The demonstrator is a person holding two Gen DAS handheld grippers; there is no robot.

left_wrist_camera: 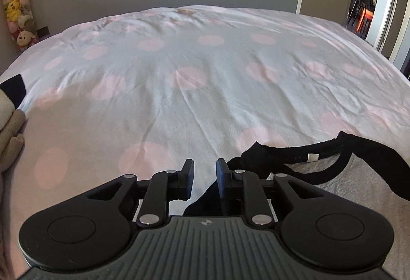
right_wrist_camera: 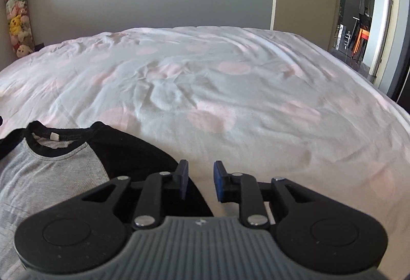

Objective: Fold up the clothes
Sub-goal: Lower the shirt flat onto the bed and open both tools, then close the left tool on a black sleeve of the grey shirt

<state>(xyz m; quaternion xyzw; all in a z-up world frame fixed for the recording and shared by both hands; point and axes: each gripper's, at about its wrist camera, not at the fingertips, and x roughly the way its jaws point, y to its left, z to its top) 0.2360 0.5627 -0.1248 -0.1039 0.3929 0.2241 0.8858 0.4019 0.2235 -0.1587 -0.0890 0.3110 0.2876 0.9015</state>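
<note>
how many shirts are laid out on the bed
1: a grey shirt with black sleeves and collar, flat at the bed's near edge between both grippers. More may lie out of view.

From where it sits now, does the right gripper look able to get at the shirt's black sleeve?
Probably yes. The right gripper is open, with the black sleeve lying flat on the duvet right by its near finger, and nothing lies between them.
</note>
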